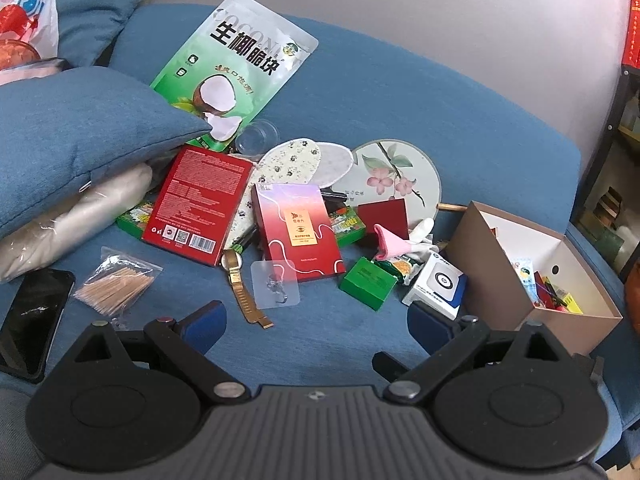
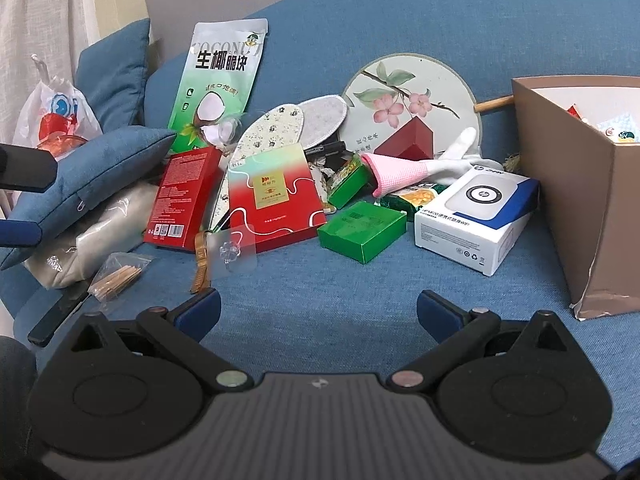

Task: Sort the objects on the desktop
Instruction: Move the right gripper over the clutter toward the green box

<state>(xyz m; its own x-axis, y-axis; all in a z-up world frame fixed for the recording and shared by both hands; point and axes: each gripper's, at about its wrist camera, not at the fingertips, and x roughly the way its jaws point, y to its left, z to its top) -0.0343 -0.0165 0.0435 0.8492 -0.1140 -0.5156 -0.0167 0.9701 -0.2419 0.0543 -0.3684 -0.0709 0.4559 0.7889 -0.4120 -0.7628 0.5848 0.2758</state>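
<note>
A pile of objects lies on a blue sofa seat: a green coconut snack bag, two red boxes, a small green box, a white and blue box, a pink and white glove, a round flower fan, a gold watch and a clear hook sticker. A brown cardboard box holding several items stands at the right. My left gripper is open and empty before the pile. My right gripper is open and empty too.
A blue cushion lies over a wrapped bundle at the left. A black phone and a bag of toothpicks lie near the left edge. A plastic bag sits far left. A shelf stands at the right.
</note>
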